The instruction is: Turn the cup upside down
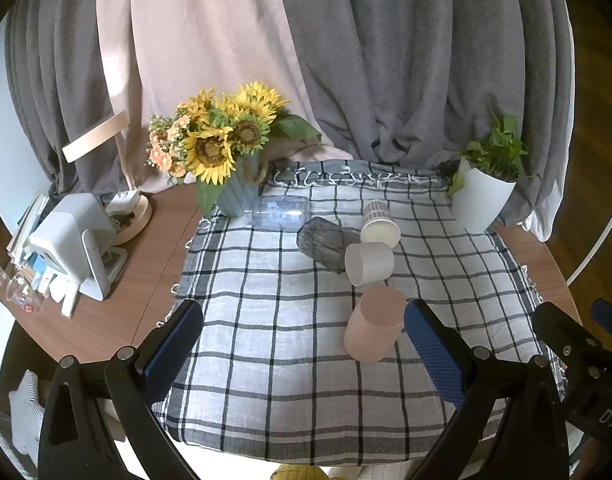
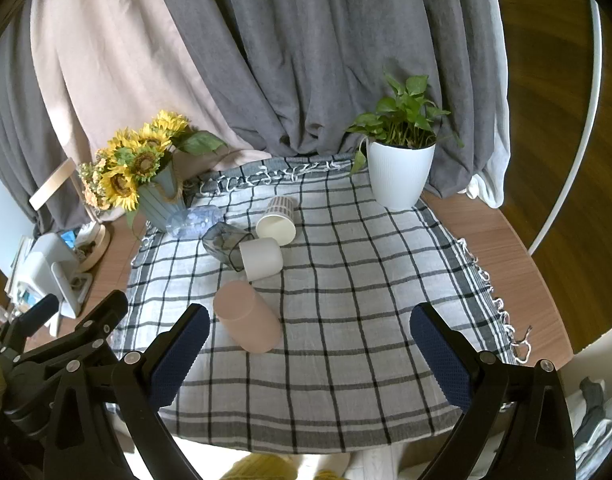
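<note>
Several cups lie on their sides on the checked cloth (image 1: 290,344): a pink cup (image 1: 373,323) nearest, a white cup (image 1: 369,263), a dark smoky glass (image 1: 326,242), a paper cup (image 1: 379,224) and a clear plastic cup (image 1: 277,210). My left gripper (image 1: 304,340) is open and empty, its right finger just beside the pink cup. In the right wrist view the pink cup (image 2: 248,317) lies by my open, empty right gripper's (image 2: 309,342) left finger, with the white cup (image 2: 261,258), glass (image 2: 224,245), paper cup (image 2: 277,222) and clear cup (image 2: 194,220) behind.
A sunflower vase (image 1: 226,148) stands at the cloth's back left, a white plant pot (image 1: 481,196) at the back right. A white appliance (image 1: 74,240) and clutter sit on the wooden table (image 1: 138,280) to the left. Grey and pink curtains hang behind.
</note>
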A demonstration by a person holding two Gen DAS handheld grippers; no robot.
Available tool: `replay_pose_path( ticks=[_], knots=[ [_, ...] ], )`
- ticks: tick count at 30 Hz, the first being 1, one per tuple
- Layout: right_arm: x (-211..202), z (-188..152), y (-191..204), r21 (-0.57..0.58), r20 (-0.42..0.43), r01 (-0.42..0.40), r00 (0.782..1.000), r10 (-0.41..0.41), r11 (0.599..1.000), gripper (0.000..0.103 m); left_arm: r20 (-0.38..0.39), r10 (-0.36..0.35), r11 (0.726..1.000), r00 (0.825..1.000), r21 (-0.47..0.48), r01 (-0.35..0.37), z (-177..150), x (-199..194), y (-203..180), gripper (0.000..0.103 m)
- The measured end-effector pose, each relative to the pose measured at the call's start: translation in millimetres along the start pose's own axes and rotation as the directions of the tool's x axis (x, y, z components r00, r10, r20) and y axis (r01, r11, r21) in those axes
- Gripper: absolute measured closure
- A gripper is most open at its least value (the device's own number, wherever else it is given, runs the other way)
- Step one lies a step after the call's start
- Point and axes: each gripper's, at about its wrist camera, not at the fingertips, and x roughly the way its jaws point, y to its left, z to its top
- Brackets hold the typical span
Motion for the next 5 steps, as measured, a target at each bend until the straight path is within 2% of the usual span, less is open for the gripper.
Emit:
replay_pose_path(
  ticks=[5],
  knots=[
    [1.5,0.4,-0.1,0.002,-0.001,0.001,1.000,-0.001,1.000,0.002,-0.003,-0.001,1.000,1.000,0.002,0.001,0.8,1.3,-0.7,0.000]
  ],
)
